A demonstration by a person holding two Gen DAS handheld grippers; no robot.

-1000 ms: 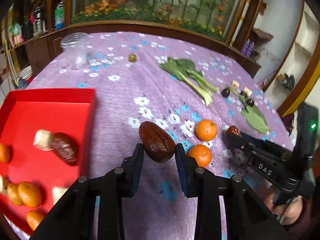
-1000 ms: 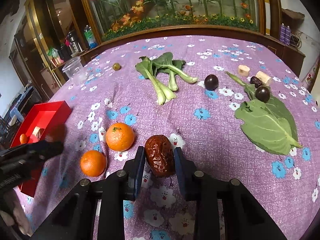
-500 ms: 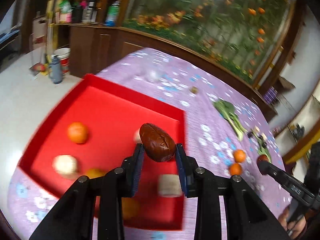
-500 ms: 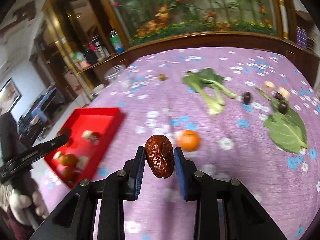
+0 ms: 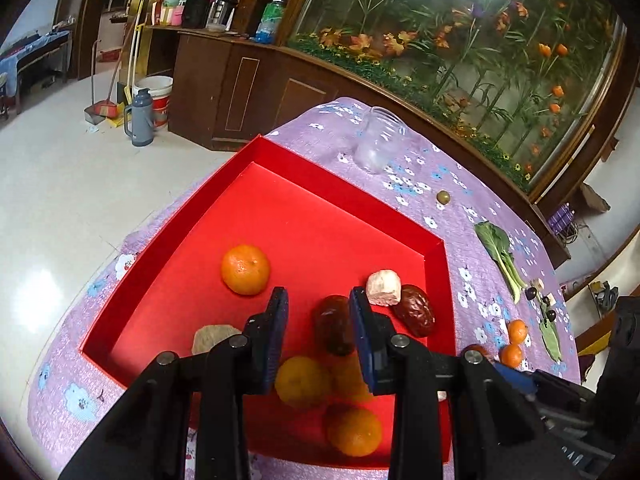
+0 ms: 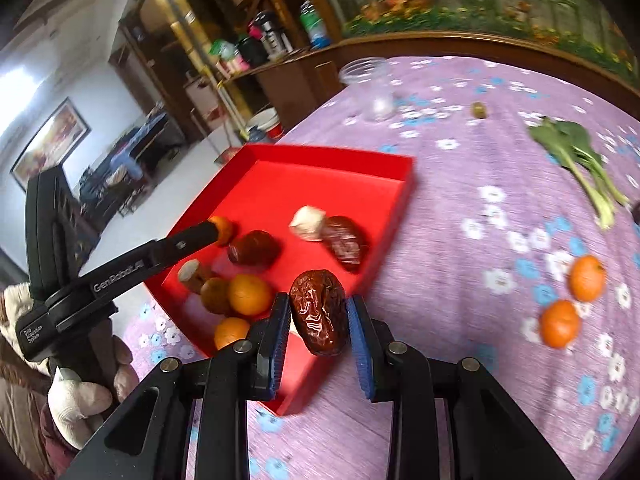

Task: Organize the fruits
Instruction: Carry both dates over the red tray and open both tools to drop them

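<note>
The red tray (image 5: 304, 216) lies on the purple cloth and holds several oranges, white chunks and dates. My left gripper (image 5: 318, 312) is open above the tray; a brown date (image 5: 333, 330) lies or drops between its jaws, next to another date (image 5: 414, 310) and a white chunk (image 5: 384, 288). My right gripper (image 6: 318, 316) is shut on a wrinkled date (image 6: 319, 317), held above the tray's near edge (image 6: 384, 240). In the right wrist view the left gripper (image 6: 216, 232) hovers over the tray and the released date (image 6: 253, 248).
Two oranges (image 6: 572, 300) lie on the cloth right of the tray. A clear plastic cup (image 6: 370, 88), a small green fruit (image 6: 479, 109) and bok choy (image 6: 580, 160) lie farther back. The table edge and floor are left of the tray.
My left gripper moved over the tray, opened and let go of its date. My right gripper carried its date from mid-table to the tray's edge.
</note>
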